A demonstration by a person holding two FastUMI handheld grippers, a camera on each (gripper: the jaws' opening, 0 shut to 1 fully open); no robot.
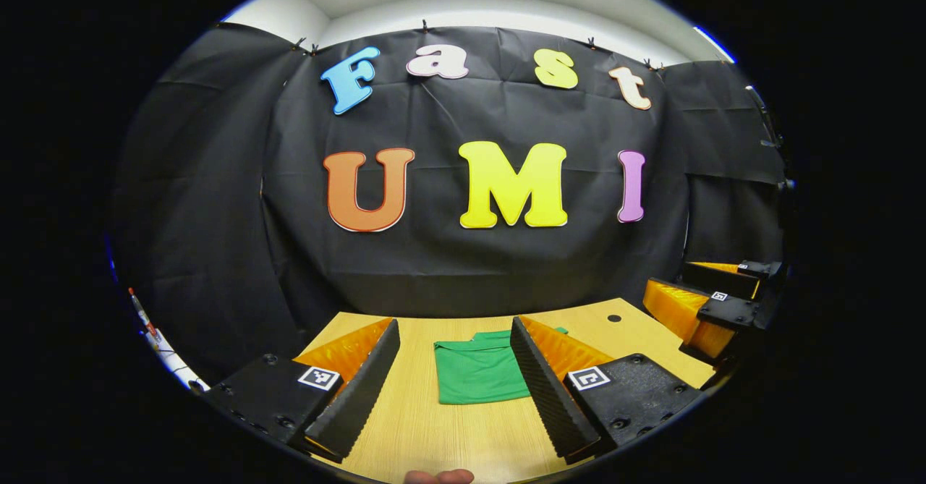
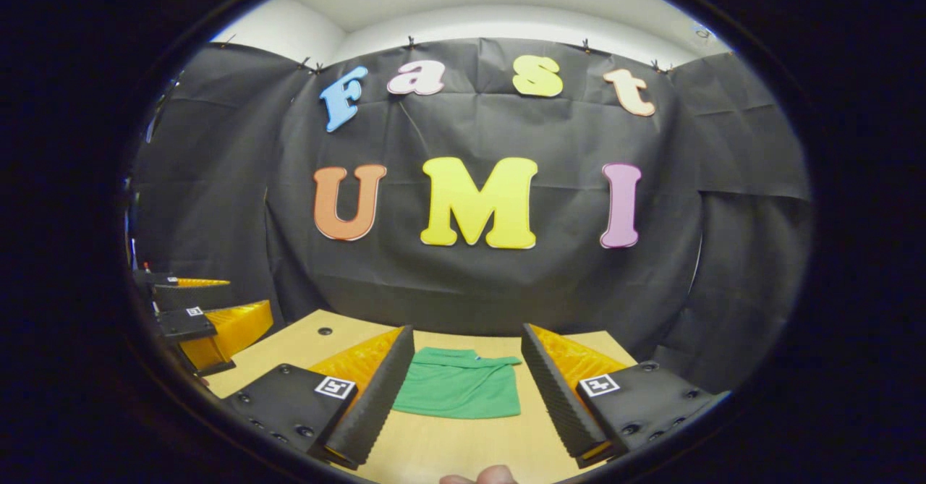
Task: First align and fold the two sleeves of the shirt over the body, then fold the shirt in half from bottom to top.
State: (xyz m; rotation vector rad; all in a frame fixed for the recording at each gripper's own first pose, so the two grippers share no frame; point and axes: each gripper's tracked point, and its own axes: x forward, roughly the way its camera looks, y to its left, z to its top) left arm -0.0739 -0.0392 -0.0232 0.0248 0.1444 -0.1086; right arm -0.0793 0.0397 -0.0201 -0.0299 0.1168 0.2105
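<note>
Light wooden table is seen before black cloth. On it the green shirt is laid folded into a compact rectangle, collar toward the far wall. Left gripper and right gripper are held wide apart, empty, above the near edge.

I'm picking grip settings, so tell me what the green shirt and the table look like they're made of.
Green shirt: soft matte knit fabric, probably cotton; it lies limp with a fold-down collar. Table: light wood or wood-look laminate, smooth, with fine straight grain lines.
</note>
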